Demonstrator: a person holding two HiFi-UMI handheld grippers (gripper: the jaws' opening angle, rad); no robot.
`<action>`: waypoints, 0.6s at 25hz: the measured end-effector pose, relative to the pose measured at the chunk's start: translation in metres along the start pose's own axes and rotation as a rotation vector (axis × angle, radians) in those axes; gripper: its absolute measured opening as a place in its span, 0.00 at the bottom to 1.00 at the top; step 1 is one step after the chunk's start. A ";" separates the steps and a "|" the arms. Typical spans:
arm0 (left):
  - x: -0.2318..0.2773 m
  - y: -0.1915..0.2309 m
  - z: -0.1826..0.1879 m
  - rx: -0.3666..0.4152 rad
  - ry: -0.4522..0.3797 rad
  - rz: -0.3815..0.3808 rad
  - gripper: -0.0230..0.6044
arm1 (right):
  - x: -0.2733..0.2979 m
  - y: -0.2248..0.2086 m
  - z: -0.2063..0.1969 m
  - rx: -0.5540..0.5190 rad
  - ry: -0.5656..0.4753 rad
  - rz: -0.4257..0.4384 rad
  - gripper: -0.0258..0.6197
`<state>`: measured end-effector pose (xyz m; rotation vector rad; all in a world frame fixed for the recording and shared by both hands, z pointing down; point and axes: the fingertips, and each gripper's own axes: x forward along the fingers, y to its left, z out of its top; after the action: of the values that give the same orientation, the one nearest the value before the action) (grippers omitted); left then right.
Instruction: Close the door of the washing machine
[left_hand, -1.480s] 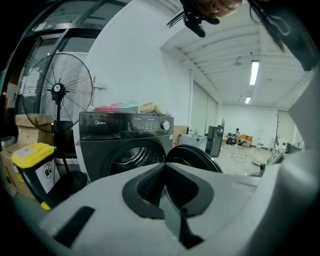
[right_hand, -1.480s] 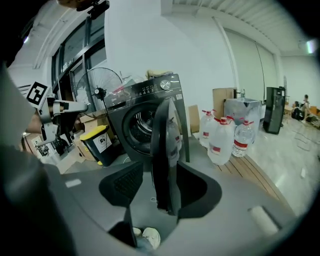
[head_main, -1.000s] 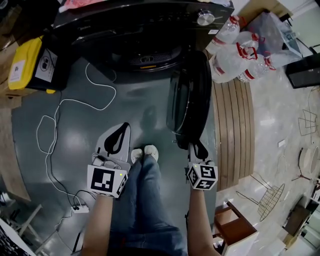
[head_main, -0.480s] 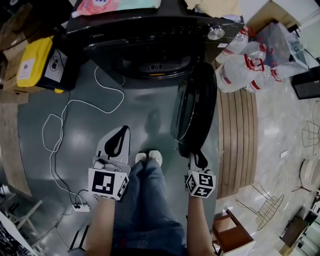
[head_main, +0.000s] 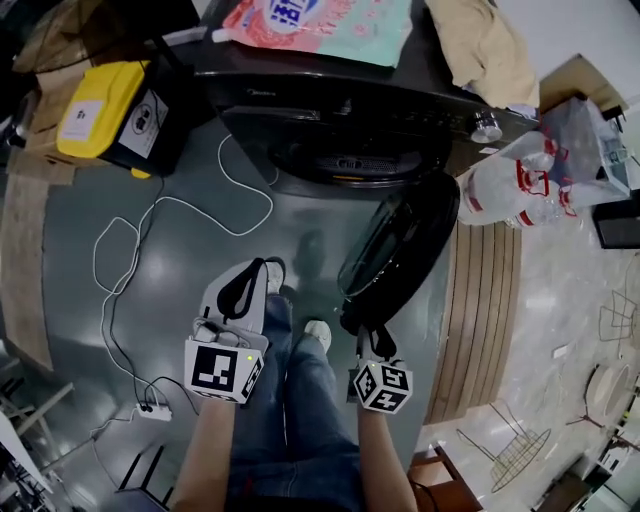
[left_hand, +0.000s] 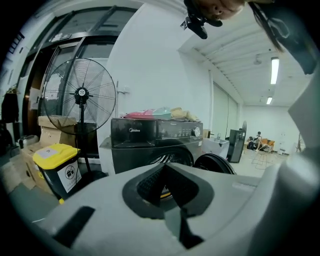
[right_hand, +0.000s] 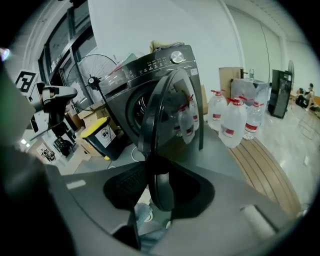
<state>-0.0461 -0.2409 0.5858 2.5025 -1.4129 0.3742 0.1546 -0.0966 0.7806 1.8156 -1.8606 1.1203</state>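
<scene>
Right gripper view is showing the door (right_hand: 167, 115) edge standing between the jaws of the right gripper (right_hand: 159, 192). The jaws have just been opening and are being seen loosely around the rim, apart, not clamped on it. The door is being seen swung wide, to the right of the washing machine (head_main: 330, 120), with the drum mouth uncovered, so closing is being judged as barely begun. The left gripper (head_main: 250, 275) is being held to the left over the floor (head_main: 310, 215), jaws together, nothing in them.

Risks being judged:
- With the jaws this loose, the rim is likely being lost on a pull. A push with the jaw side is probably being called for instead.
- Too soft a swing, and the latch is probably not being caught, so the door is bouncing back open.
- The person's shoe (head_main: 318, 332) and legs are being placed just beside the door's lower edge, inside its sweep, so a knock is possible.
- The left gripper is being held in front of the drum mouth and could be pinched if not drawn aside.

Other things being noted: a white cable (head_main: 150, 220) is lying looped on the floor left of the machine, near the feet, a trip hazard. Water bottles (head_main: 510, 190) are standing behind the door, outside the closing path. A yellow bin (head_main: 105, 110) is standing at the machine's left. A pink packet (head_main: 320, 25) and a beige cloth (head_main: 480, 45) are lying on top of the machine, clear of the door.
</scene>
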 end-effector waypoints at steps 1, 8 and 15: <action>0.003 0.009 0.001 0.000 0.001 0.002 0.05 | 0.006 0.010 0.001 0.019 0.006 -0.006 0.26; 0.039 0.068 0.018 0.000 0.010 -0.043 0.05 | 0.049 0.071 0.014 0.123 0.017 -0.103 0.26; 0.087 0.127 0.040 -0.007 0.030 -0.097 0.05 | 0.099 0.128 0.044 0.259 0.029 -0.172 0.27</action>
<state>-0.1078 -0.3875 0.5883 2.5377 -1.2738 0.3858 0.0321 -0.2114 0.7814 2.0403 -1.5677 1.3665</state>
